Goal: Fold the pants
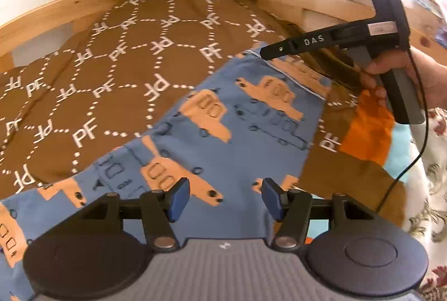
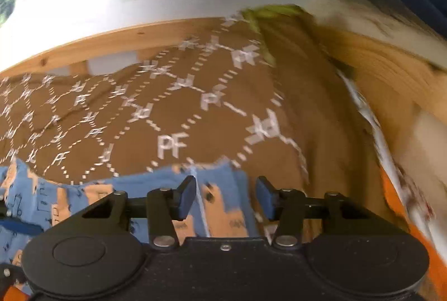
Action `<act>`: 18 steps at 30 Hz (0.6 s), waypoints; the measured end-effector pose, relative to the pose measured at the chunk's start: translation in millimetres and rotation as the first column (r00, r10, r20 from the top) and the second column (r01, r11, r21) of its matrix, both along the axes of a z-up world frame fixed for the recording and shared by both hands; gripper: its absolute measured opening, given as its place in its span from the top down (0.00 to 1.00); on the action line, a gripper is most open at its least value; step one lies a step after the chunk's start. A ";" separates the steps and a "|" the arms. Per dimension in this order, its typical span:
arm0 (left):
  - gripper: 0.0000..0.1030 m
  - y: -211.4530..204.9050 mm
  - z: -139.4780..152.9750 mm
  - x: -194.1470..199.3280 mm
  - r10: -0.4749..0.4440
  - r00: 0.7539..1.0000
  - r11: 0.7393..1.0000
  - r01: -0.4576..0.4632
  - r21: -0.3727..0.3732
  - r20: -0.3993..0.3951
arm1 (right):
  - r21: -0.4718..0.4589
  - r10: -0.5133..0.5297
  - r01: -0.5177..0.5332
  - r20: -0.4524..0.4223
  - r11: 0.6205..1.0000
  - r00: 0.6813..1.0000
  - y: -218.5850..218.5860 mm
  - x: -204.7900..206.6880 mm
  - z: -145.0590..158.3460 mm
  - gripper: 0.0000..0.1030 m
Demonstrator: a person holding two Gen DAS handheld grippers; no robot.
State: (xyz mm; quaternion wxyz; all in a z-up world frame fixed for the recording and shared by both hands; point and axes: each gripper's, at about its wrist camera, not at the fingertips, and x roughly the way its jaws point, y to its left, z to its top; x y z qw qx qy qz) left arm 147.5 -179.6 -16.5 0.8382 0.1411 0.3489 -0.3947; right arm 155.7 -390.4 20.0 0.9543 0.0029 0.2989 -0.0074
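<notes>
Blue pants (image 1: 229, 139) printed with orange vehicles lie flat on a brown cloth with white "PF" marks (image 1: 117, 63). My left gripper (image 1: 225, 197) is open and empty, just above the pants' near part. The right gripper's black body (image 1: 329, 40) shows in the left wrist view, held by a hand above the pants' far right end. In the right wrist view my right gripper (image 2: 226, 196) is open and empty over the pants' edge (image 2: 156, 189); this view is motion-blurred.
The brown cloth (image 2: 173, 111) covers a surface bounded by a wooden frame (image 1: 56, 7) at the back. An orange cloth (image 1: 368, 130) and floral fabric (image 1: 430, 189) lie at the right. A black cable (image 1: 410, 161) hangs from the right gripper.
</notes>
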 end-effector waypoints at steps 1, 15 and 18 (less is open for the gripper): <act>0.36 1.5 0.3 2.4 0.025 1.000 1.000 -0.025 -0.004 0.015 | -0.038 0.033 -0.033 -0.016 0.999 0.999 5.9 5.1 -0.1 0.50; 0.21 52.2 7.9 13.9 0.299 0.941 0.954 -0.296 -0.044 0.160 | -0.107 0.026 -0.027 -0.011 0.994 1.000 2.0 -0.4 -8.7 0.34; 0.21 90.3 23.4 19.4 0.330 0.917 0.944 -0.327 -0.053 0.224 | -0.113 0.035 -0.034 0.004 0.993 0.999 -0.1 -11.0 -2.4 0.21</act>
